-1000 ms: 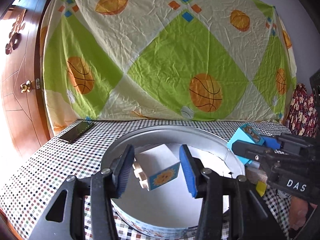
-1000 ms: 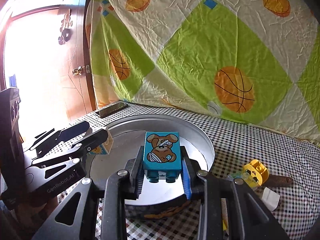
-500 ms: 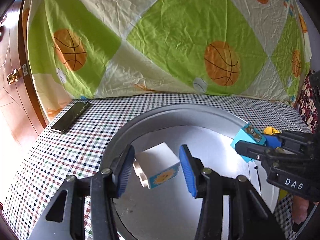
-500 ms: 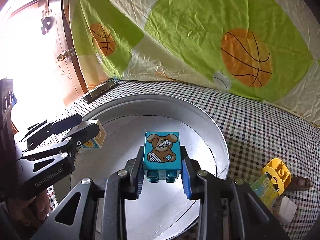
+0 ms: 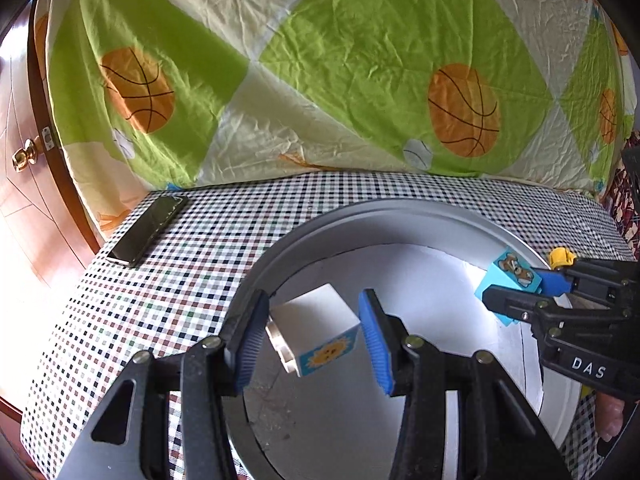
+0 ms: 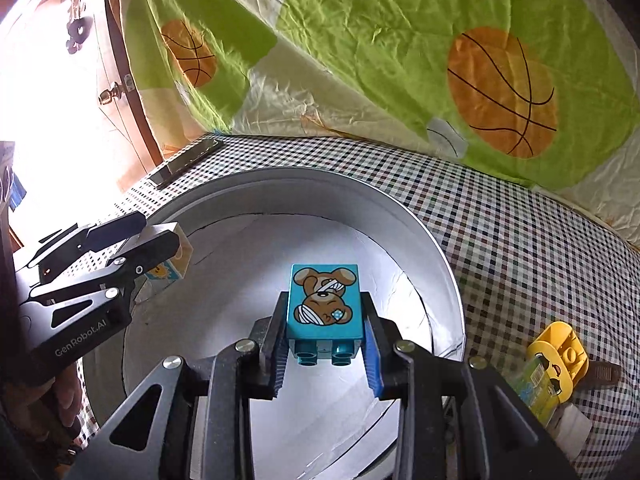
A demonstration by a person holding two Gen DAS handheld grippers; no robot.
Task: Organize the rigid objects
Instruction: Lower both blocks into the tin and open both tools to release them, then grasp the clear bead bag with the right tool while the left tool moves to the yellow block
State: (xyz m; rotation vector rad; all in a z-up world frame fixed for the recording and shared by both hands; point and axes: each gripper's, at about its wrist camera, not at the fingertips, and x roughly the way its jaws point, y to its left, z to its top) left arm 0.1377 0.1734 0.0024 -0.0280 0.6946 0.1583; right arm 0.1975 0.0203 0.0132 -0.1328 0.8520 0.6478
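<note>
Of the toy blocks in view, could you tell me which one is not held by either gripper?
The yellow block: it lies on the checked cloth outside the tin, while the teal bear block and white sun block sit between fingers.

A crumpled green-and-cream cloth printed with orange basketballs (image 5: pixel 320 72) filled the upper frame. At far left stood a brown wooden door (image 5: pixel 24 184) with a brass knob (image 5: pixel 25 156), washed by bright daylight.

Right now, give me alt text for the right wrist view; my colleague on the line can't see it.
The right gripper clamps a teal bear-print block above the white floor of a round metal tin. At left, the left gripper holds a white sun-print block over the tin's rim. A yellow toy piece lies on the checkered tablecloth to the right.
</note>
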